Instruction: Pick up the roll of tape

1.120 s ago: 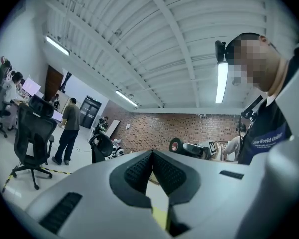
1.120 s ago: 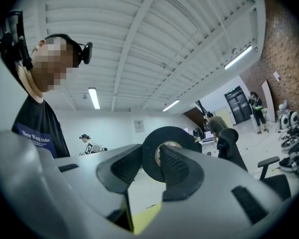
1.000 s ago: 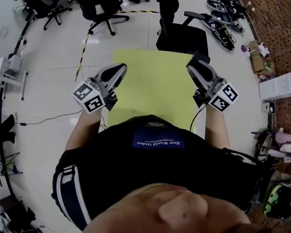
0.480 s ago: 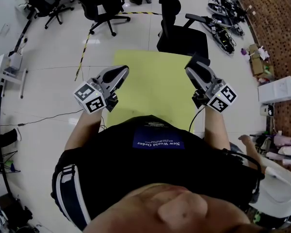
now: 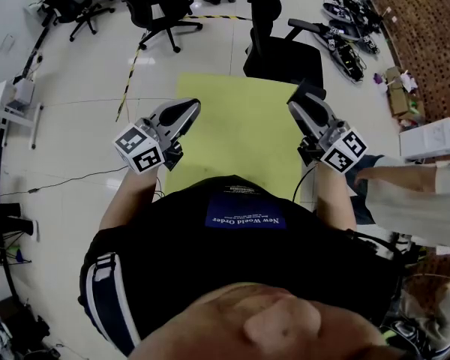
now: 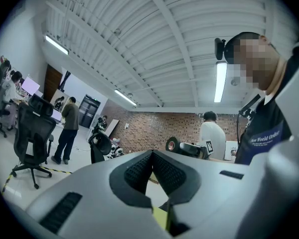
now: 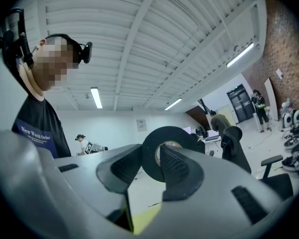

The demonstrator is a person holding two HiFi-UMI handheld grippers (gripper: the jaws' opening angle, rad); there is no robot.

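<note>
— Since it's off the table [image 5: 240,133], where's the roll of tape [image 7: 170,133]?
— Clamped upright between the right gripper [image 7: 151,154] jaws, above the table's right edge.
— And the left gripper [image 6: 152,157]?
— Jaws pressed together, nothing between them.

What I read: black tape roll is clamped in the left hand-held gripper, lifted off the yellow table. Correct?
Wrong side: the black tape roll is clamped in the right hand-held gripper, lifted off the yellow table, as the right gripper view shows. The left hand-held gripper is shut, empty.
</note>
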